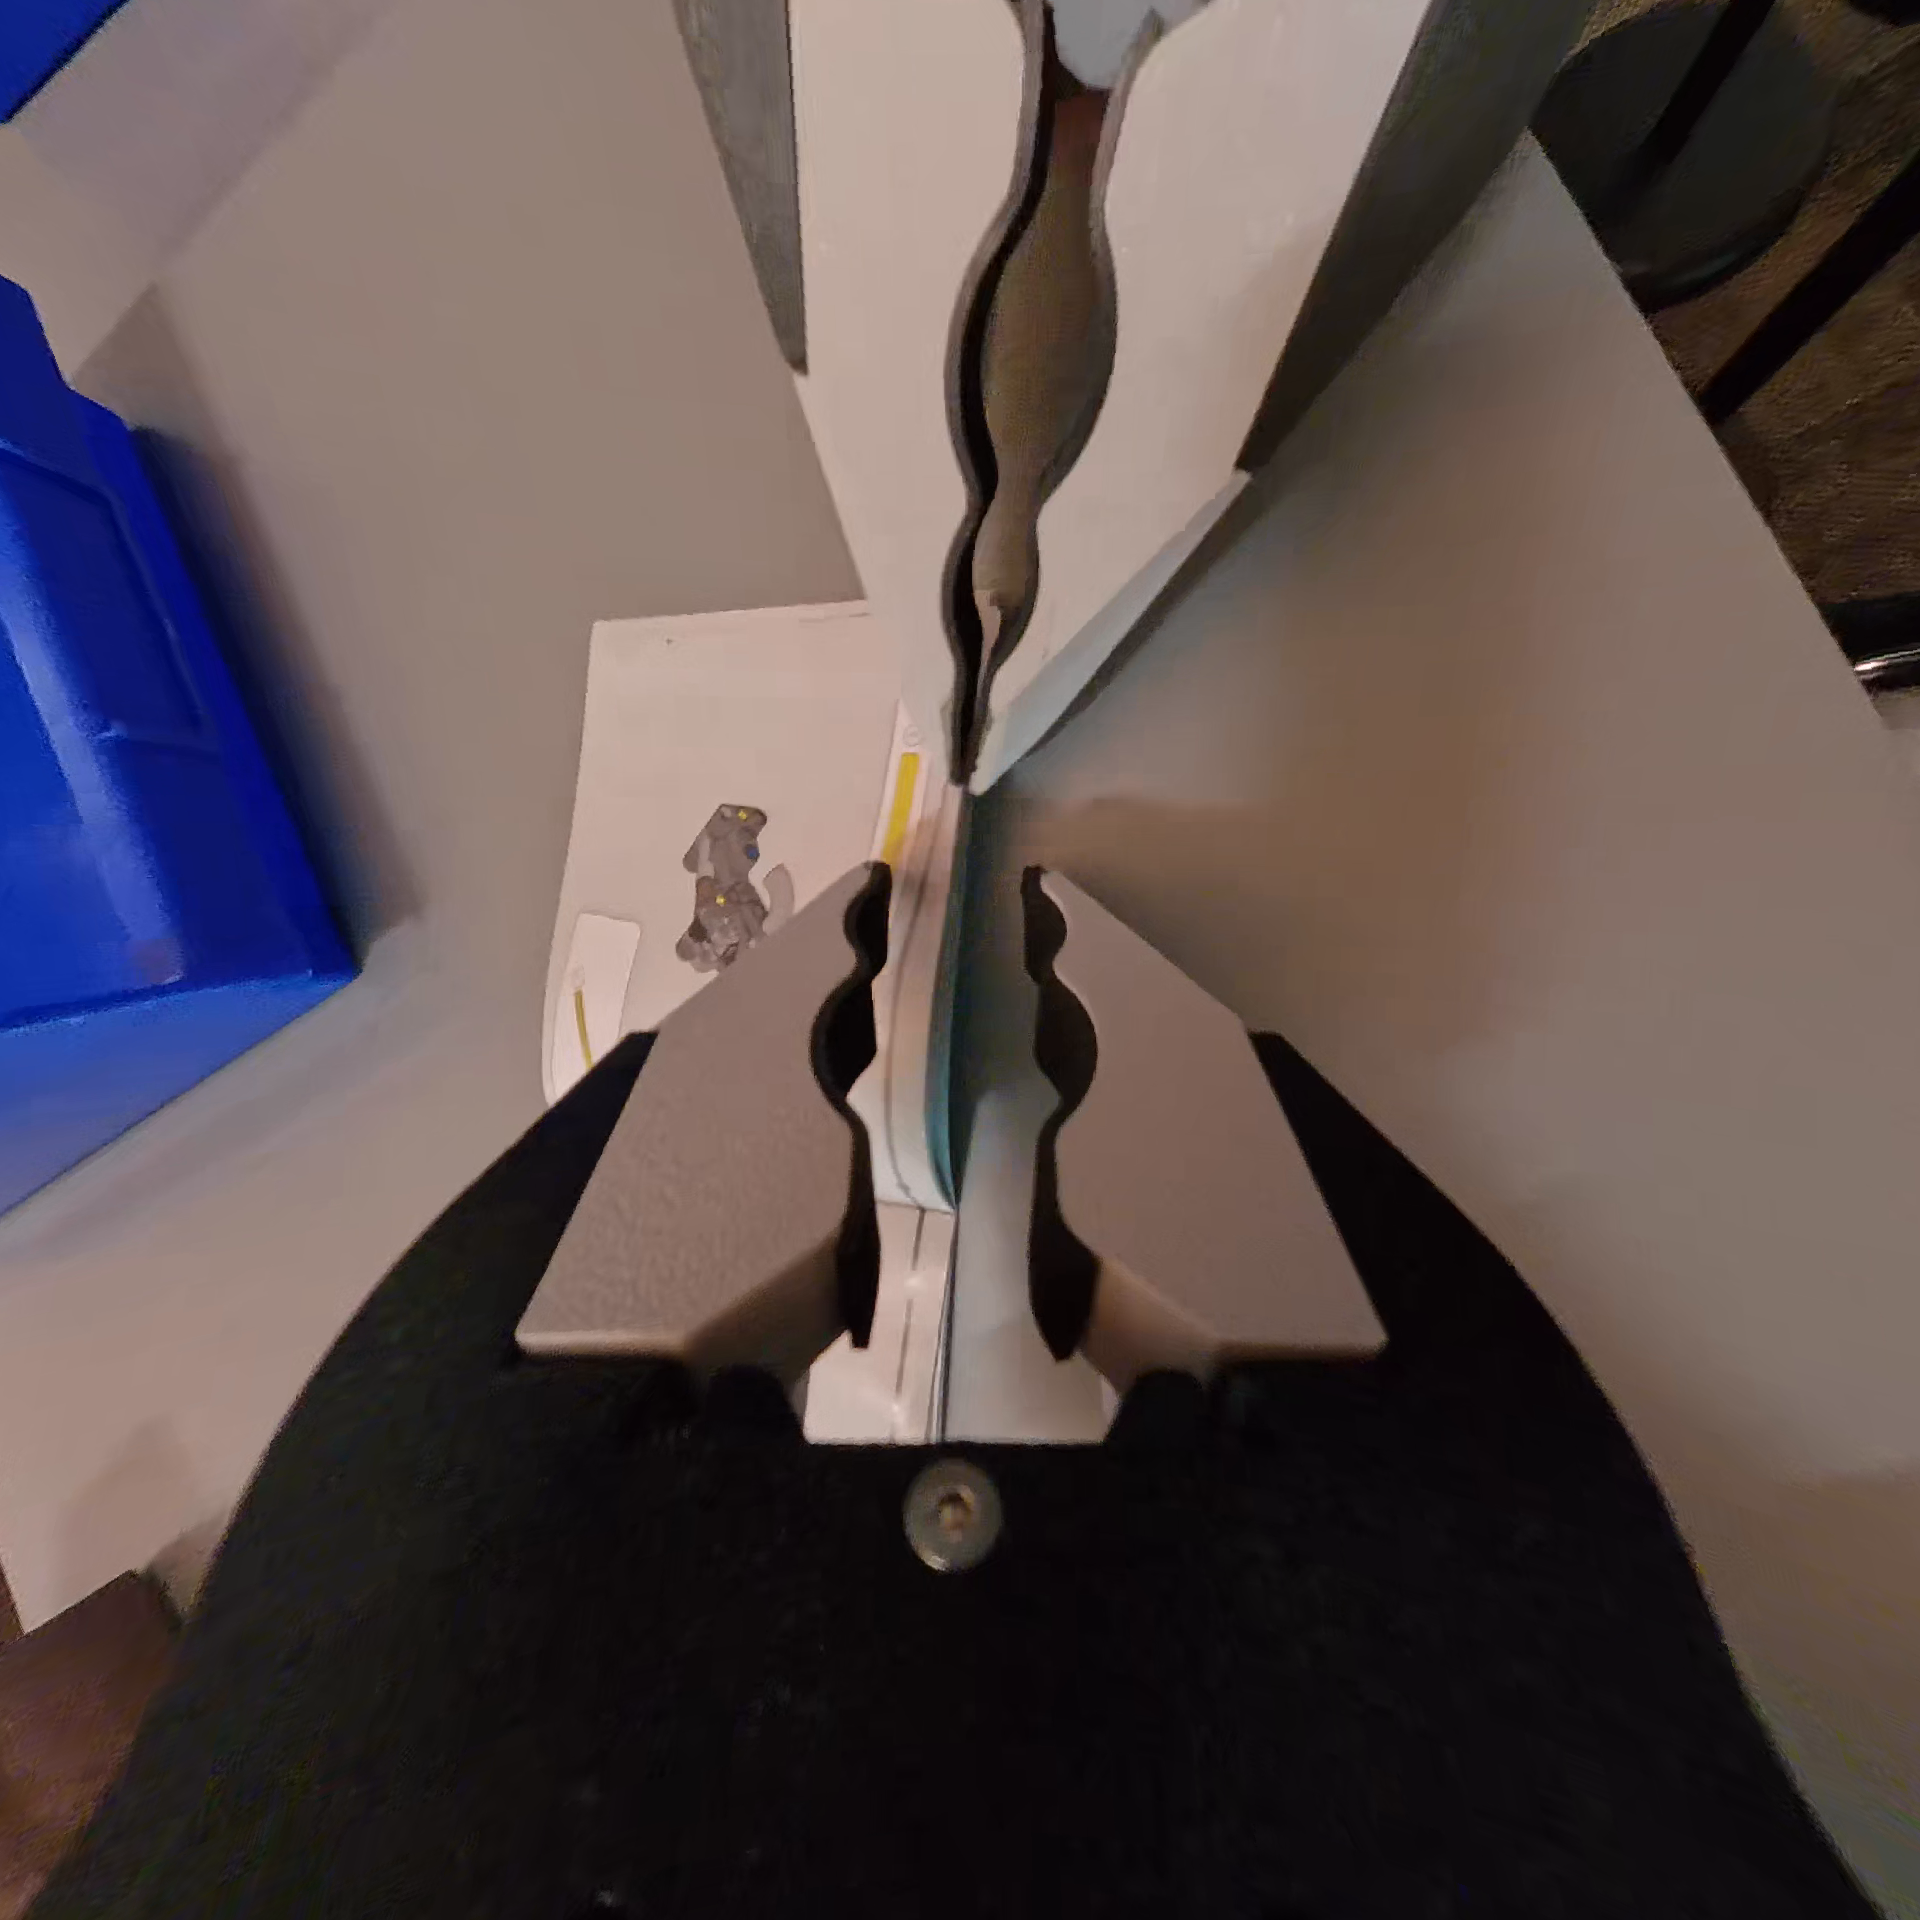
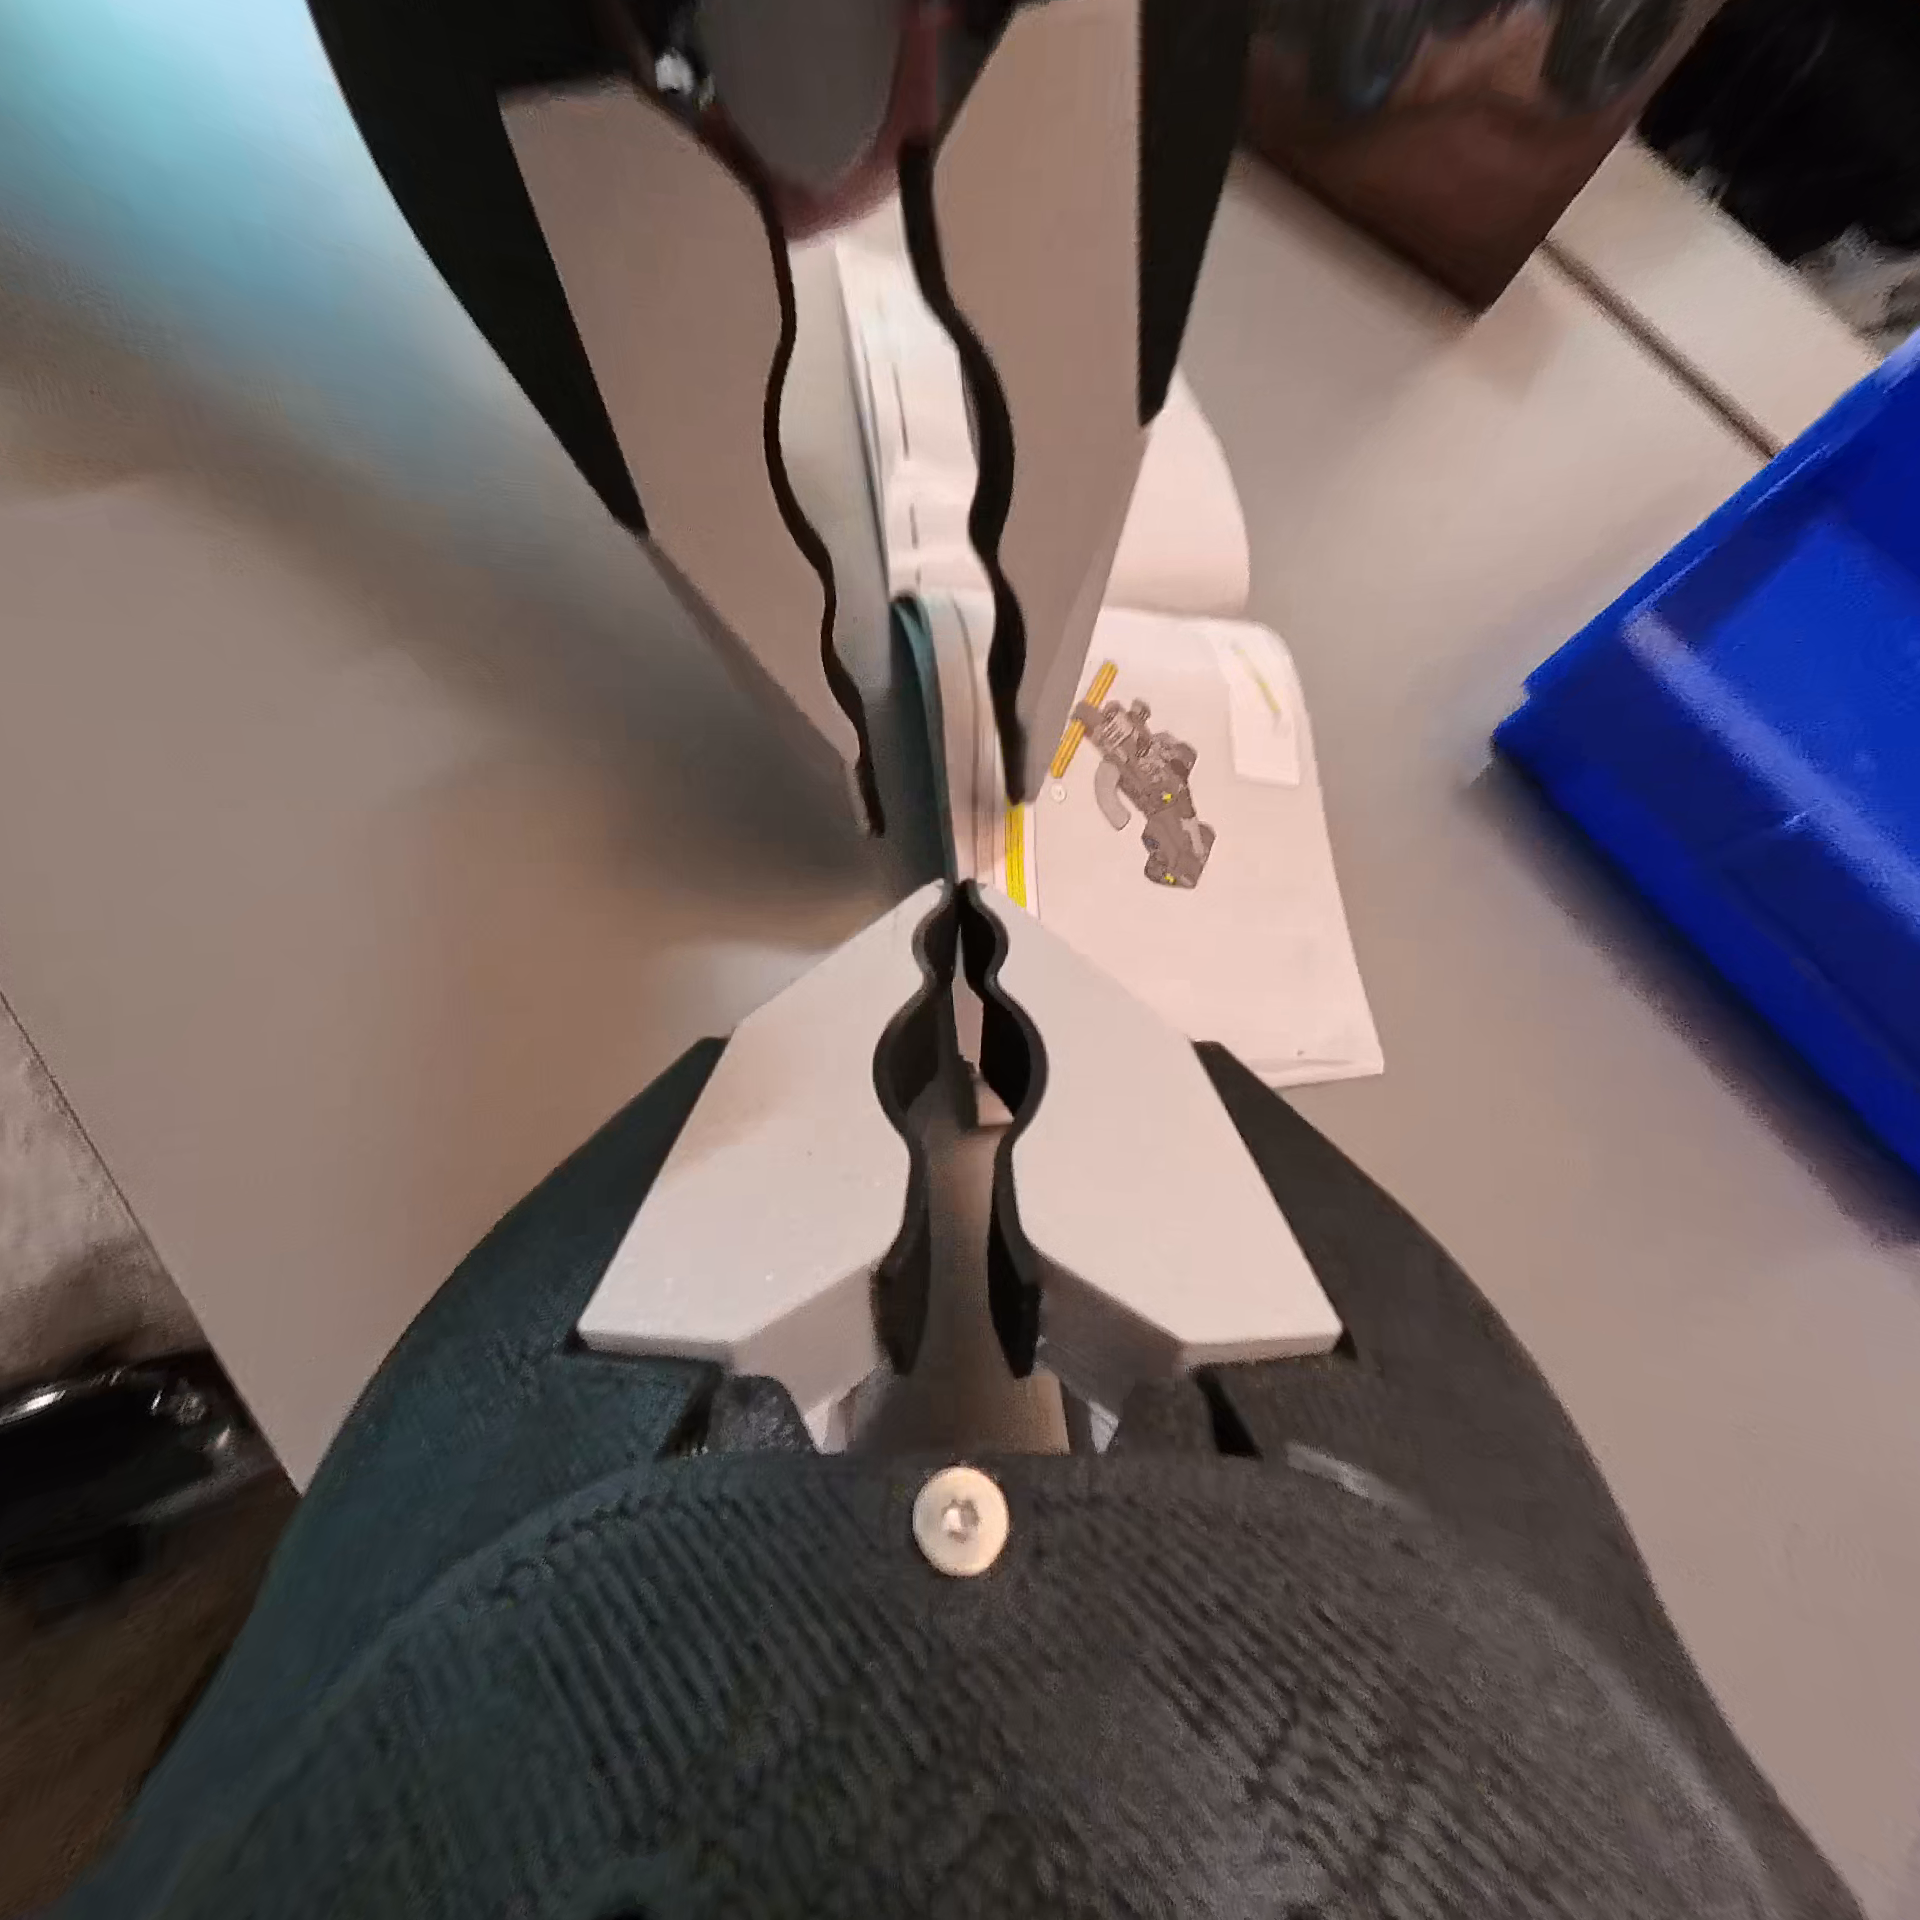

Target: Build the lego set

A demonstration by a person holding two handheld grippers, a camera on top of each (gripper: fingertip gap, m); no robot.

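Your right gripper (image 2: 958, 896) clamps the booklet's raised page (image 2: 940, 769). Your left gripper (image 1: 956, 883) straddles that page edge-on, unclenched.

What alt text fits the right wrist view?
The right gripper pinches the raised pages of a booklet on a grey table. The left gripper faces it, open around the same pages, blue bin at right.
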